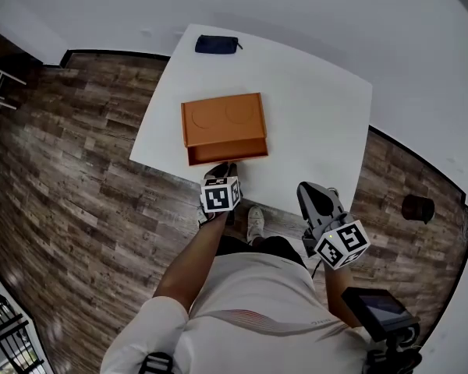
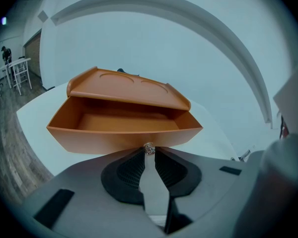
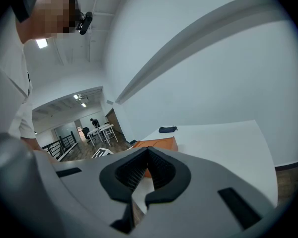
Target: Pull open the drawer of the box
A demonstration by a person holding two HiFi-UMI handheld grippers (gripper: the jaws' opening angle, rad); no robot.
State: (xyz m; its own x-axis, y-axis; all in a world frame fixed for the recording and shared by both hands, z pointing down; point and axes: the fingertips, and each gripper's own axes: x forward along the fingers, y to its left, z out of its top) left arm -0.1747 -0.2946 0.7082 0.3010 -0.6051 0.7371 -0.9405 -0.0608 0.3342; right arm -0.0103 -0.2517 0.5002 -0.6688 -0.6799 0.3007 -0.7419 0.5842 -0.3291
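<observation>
On the white table (image 1: pixel 320 115), at centre-left of the head view, sits the flat rectangular orange box (image 1: pixel 222 118). Its shallow orange drawer (image 1: pixel 227 153) stands partly out on the lower side, toward the person, and its bare inside shows. The left gripper (image 1: pixel 221 170) is right at the drawer's front wall, with its jaws pinched narrow on the small silver metal knob (image 2: pixel 149 148) at the middle of that wall. The drawer's long axis runs across the frame, so the pull goes straight down-frame, away from the box. Further right, the right gripper (image 1: pixel 310 189) hangs off the table's lower edge, jaws together on nothing and well apart from the box — the left hand is plainly the nearer.
</observation>
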